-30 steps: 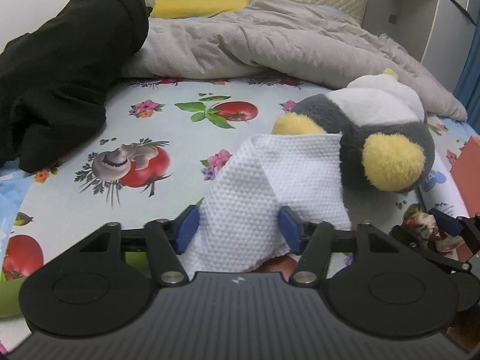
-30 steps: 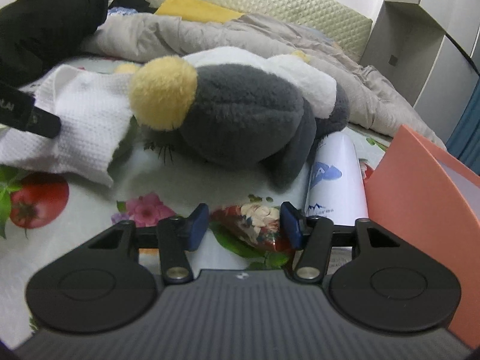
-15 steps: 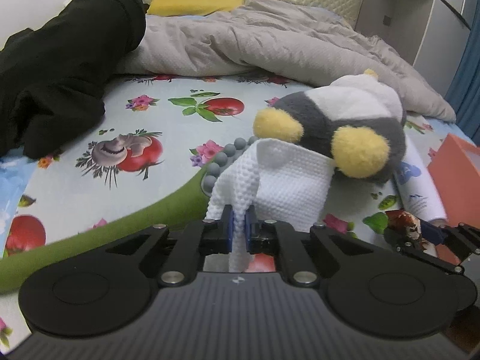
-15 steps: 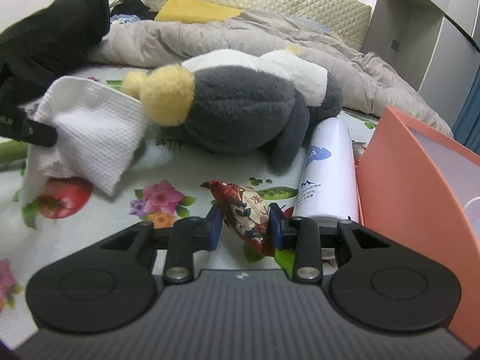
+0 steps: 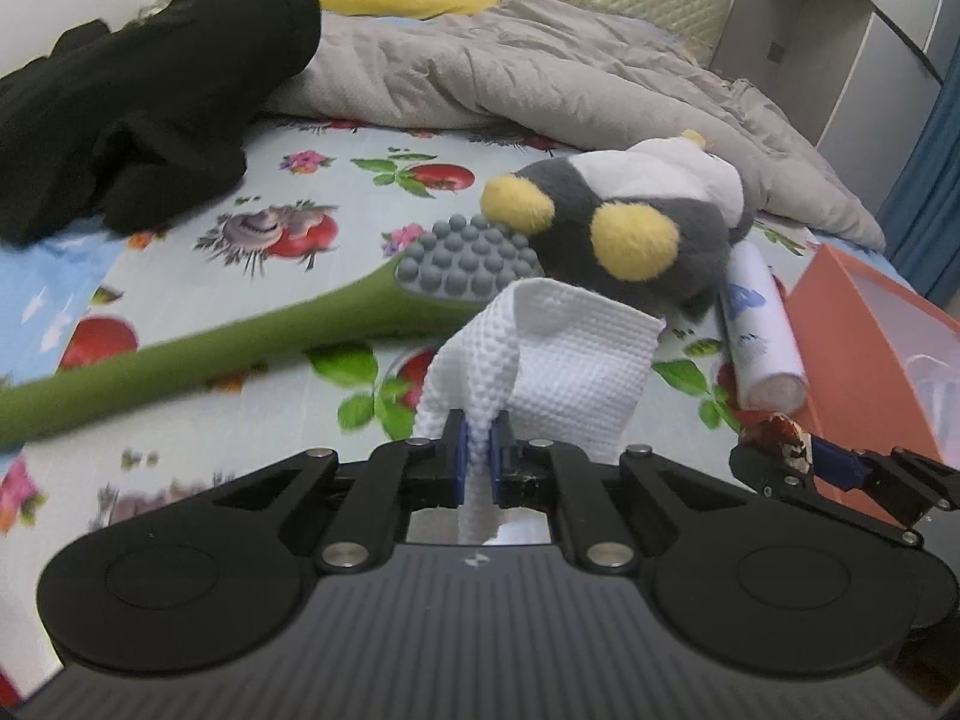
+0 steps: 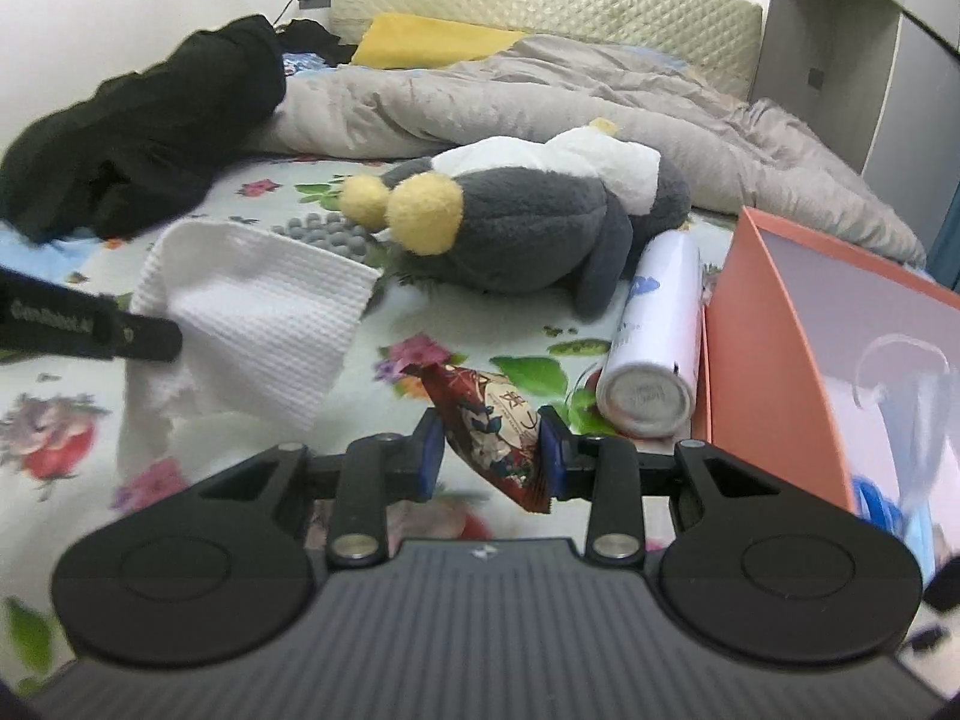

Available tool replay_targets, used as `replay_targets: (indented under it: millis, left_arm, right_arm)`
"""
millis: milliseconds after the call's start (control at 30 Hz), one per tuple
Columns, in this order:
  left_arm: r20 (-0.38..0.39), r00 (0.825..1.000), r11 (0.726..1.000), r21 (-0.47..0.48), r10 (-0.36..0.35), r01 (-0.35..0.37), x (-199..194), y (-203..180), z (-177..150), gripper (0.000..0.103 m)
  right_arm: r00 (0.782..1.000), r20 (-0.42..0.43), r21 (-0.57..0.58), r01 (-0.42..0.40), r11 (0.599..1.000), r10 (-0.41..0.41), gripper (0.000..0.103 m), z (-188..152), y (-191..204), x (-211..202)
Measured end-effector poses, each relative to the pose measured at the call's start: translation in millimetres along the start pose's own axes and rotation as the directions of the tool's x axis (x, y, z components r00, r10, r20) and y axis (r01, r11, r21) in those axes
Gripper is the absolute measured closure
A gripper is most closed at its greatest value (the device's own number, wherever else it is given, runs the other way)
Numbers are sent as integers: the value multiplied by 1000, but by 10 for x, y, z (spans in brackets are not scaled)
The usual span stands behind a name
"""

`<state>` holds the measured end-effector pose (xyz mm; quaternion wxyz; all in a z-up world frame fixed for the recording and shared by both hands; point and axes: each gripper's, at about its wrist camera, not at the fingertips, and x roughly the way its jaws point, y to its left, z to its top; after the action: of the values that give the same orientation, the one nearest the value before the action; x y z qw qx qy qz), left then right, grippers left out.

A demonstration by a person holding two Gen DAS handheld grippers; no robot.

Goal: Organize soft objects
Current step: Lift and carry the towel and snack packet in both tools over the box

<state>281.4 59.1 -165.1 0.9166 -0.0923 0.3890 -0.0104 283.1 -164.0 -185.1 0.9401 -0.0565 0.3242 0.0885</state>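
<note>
Left wrist view: my left hand-held gripper (image 5: 478, 450) pinches the white cloth (image 5: 558, 360); the right hand-held gripper (image 6: 491, 450) clamps the snack packet (image 6: 492, 426) for sorting.

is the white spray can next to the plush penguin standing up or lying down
Lying down. The white spray can rests on its side on the bedsheet, its round base facing the camera, between the plush penguin and the orange box.
</note>
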Motion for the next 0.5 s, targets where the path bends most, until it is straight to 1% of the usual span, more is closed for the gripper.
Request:
replay_targets:
  millis: [233,333,500]
  left_arm:
    - [-16,1000,999,-36,-7,6,-425,-59,-259,94]
    - [-24,1000,999,-47,-20,19,-582,-85,-359,94]
    - [-27,999,997,-74,-35,33,-812,-102,-495,94]
  right_arm:
    - [999,-19,28,-45,999,46,66,-88,-72,-431]
    - [998,-28,57,-60,997,62,66,-119,-135,-597]
    - [996,-24,82,-84,993,87,66,-186,-199,-878]
